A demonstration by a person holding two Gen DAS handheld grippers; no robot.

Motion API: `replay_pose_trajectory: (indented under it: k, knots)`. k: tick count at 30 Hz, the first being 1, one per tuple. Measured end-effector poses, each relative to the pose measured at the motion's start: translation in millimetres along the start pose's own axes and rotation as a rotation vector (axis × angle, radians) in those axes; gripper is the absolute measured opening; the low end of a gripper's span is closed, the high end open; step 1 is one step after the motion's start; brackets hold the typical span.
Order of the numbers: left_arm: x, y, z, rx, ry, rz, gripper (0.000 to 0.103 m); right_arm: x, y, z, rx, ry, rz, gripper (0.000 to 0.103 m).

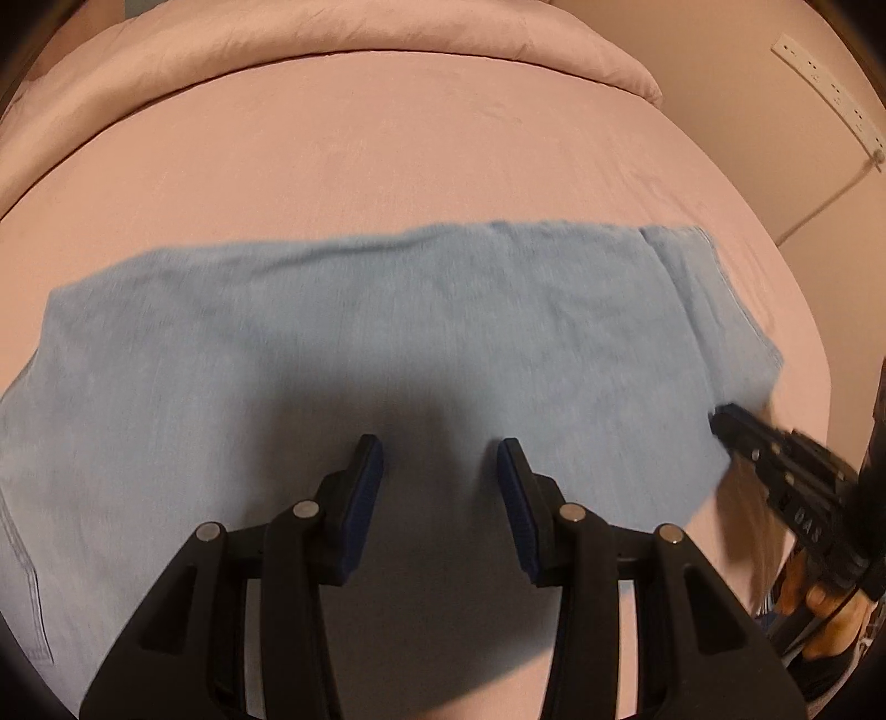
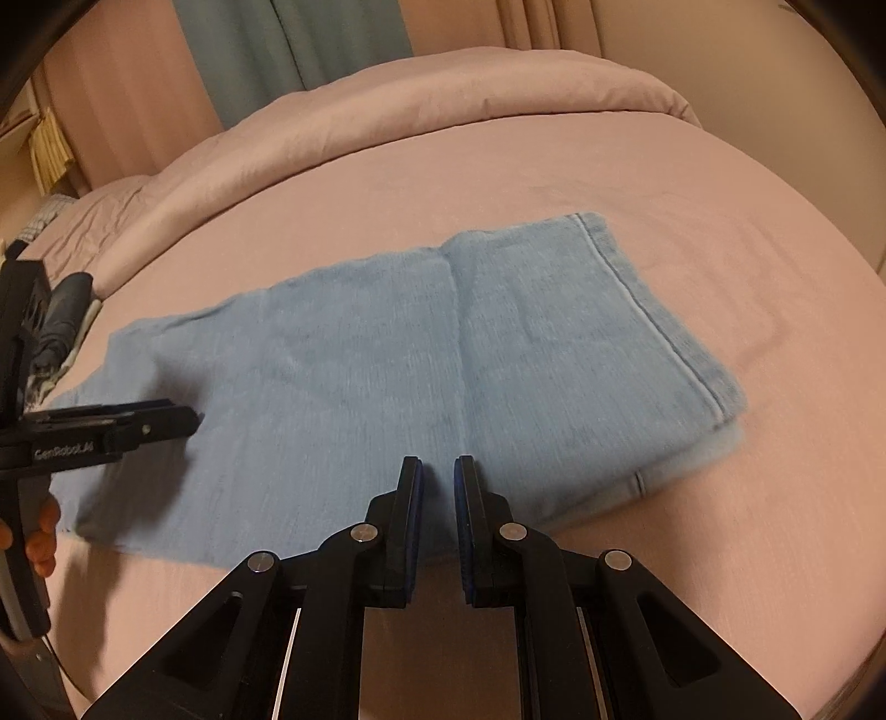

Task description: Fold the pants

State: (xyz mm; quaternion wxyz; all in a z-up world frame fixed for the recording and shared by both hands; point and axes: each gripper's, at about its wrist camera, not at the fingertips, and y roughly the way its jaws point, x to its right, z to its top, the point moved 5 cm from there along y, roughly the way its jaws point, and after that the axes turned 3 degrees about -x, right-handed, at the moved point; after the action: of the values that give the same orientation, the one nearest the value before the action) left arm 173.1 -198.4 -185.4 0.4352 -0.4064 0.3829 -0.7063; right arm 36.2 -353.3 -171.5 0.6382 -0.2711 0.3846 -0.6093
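Light blue denim pants (image 1: pixel 354 332) lie flat on the pink bed sheet (image 1: pixel 387 166), folded lengthwise, with the hem end at the right. They also show in the right wrist view (image 2: pixel 387 354), with the stitched hem (image 2: pixel 653 321) at the far right. My left gripper (image 1: pixel 440 459) is open and empty, hovering over the near edge of the pants. It also shows in the right wrist view (image 2: pixel 188 418). My right gripper (image 2: pixel 438 476) has its jaws a narrow gap apart with nothing between them, at the pants' near edge. It shows at the pants' right end in the left wrist view (image 1: pixel 725 421).
A rolled pink duvet (image 1: pixel 332 39) runs along the far side of the bed. A white power strip (image 1: pixel 825 88) hangs on the wall at the right. A dark bundle (image 2: pixel 61 315) lies at the bed's left. Teal curtains (image 2: pixel 299 39) hang behind.
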Motion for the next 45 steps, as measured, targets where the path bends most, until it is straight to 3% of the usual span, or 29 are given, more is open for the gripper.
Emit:
replay_pose_trajectory:
  k: [7, 12, 15, 22, 27, 33, 35, 37, 42, 45]
  knots:
    - [-1.8, -15.5, -40.7, 0.0, 0.042, -0.007, 0.043, -3.8, -4.2, -1.2, -0.002, 0.014, -0.023, 0.01]
    - [-2.9, -20.4, -60.3, 0.003, 0.015, -0.042, 0.045, -5.9, -8.9, 1.8, 0.018, 0.052, -0.021, 0.01]
    - [-0.9, -22.9, -68.9, 0.005, 0.022, -0.053, 0.046, -15.9, -7.2, 9.9, 0.027, 0.055, 0.022, 0.011]
    - [-2.5, -21.5, -70.1, -0.003, -0.012, -0.06, 0.047, -56.3, 19.1, 16.0, -0.004, -0.034, 0.075, 0.014]
    - [-3.6, -21.5, -70.0, -0.007, -0.016, -0.068, 0.047, -57.8, 19.7, 7.4, -0.009, -0.067, 0.086, 0.019]
    - [-3.8, -24.7, -66.0, -0.016, -0.031, -0.084, 0.048, -36.8, 3.3, 7.6, -0.013, -0.019, 0.138, 0.019]
    - [-4.3, -27.6, -65.4, -0.02, -0.028, -0.09, 0.052, -22.4, -5.0, 12.4, 0.017, 0.014, 0.114, 0.026]
    - [-2.9, -29.4, -63.8, -0.018, -0.027, -0.091, 0.055, -0.2, -13.2, 18.4, 0.055, 0.07, 0.09, 0.047]
    - [0.7, -35.4, -61.6, -0.012, -0.016, -0.107, 0.057, 57.8, -21.2, 29.9, 0.102, 0.22, 0.04, 0.049]
    - [4.1, -41.5, -55.8, 0.003, -0.004, -0.126, 0.057, 73.6, -17.5, 42.8, 0.114, 0.239, 0.049, 0.049]
